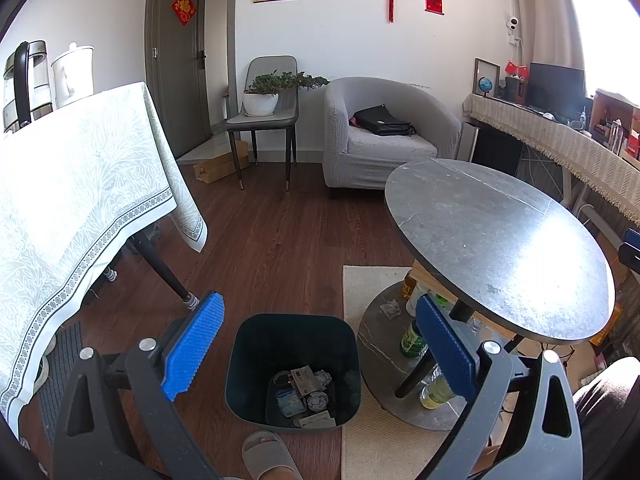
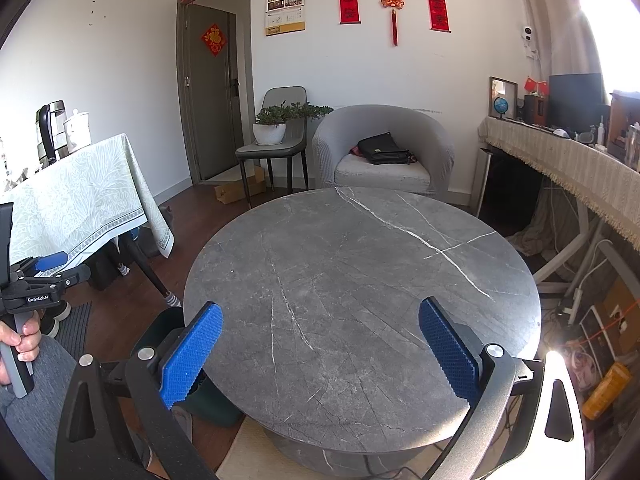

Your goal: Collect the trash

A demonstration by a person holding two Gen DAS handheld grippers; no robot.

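Left gripper [image 1: 320,344] jaws wide apart, holding nothing, hanging over the dark trash bin [image 1: 294,372] on the wood floor. Bin holds the trash [image 1: 308,392]: crumpled paper, wrappers, a card, all at the bottom. A slippered foot [image 1: 268,456] sits just beside the bin's near edge. Right gripper [image 2: 320,344] jaws also wide apart, empty, above the round grey marble table [image 2: 360,280], whose top is bare. Bin [image 2: 160,332] peeks out at the table's left edge in the right wrist view. Bottles [image 1: 412,340] and a crumpled scrap [image 1: 390,308] sit on the table's lower shelf. Person's hand [image 2: 22,340] grips the left gripper's handle.
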